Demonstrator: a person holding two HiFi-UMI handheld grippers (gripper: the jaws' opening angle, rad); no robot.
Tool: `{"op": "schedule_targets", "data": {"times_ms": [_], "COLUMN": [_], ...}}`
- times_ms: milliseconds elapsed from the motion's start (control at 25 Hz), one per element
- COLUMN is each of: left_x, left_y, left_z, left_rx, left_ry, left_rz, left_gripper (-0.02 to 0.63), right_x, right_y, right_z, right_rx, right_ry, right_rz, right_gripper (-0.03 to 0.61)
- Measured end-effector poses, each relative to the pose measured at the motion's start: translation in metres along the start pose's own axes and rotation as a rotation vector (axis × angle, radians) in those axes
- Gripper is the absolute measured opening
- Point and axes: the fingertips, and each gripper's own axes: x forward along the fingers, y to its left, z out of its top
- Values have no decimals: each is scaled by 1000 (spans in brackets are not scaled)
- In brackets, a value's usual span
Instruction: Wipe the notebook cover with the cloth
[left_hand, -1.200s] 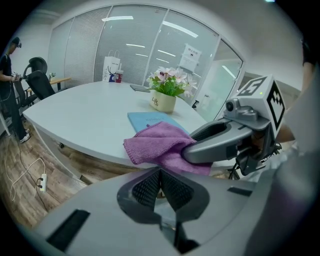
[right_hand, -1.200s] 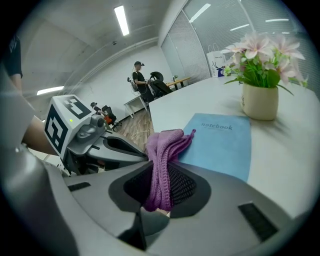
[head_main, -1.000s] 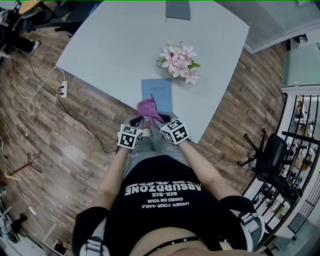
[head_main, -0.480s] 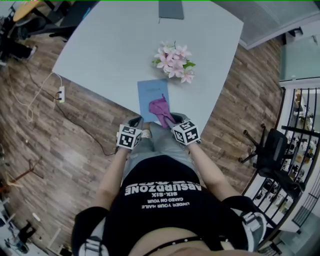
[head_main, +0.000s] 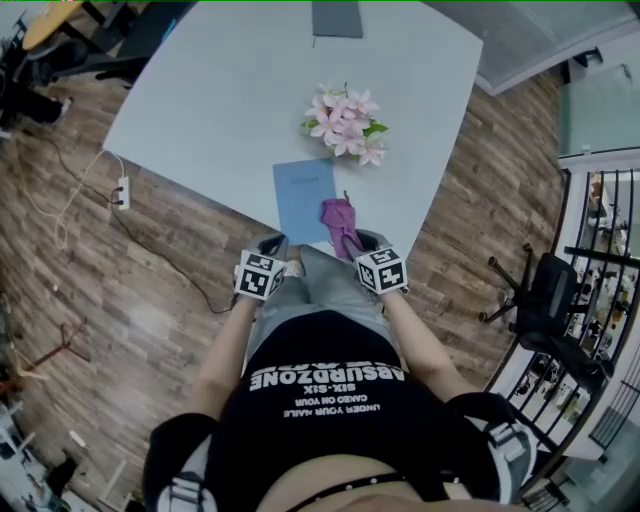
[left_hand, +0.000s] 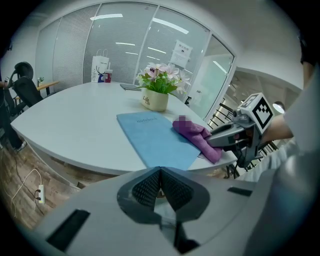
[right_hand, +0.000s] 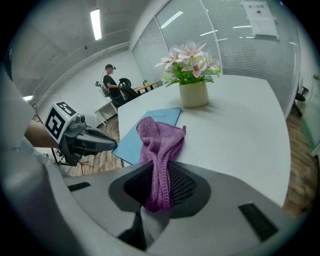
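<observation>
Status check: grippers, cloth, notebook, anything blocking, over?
Right gripper shut on purple cloth, cloth at notebook right edge. Left gripper shut, empty, short of table. Flower pot beyond notebook, apart from it.

**Bright, even light; bent edges**

Strip lights (right_hand: 95, 24) high above the right gripper's (right_hand: 160, 182) fingers (right_hand: 187, 186) light the room evenly. The white table (right_hand: 240, 125) ahead of them carries a soft sheen and little shadow. The cloth (right_hand: 159, 142) pinched between them is sharp. Both gripper views bow and darken at the corners.
</observation>
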Motion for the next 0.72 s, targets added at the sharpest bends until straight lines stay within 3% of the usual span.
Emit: {"op": "schedule_targets", "data": {"times_ms": [720], "left_x": [-1], "left_y": [-2], "left_z": [2], "left_rx": [-12], "left_ry": [-6], "left_rz": [-2], "left_gripper": [17], "right_x": [3], "right_y": [-5], "right_z": [-4], "right_rx": [5], "right_ry": [8], "right_rz": [-10], "right_gripper": [86]}}
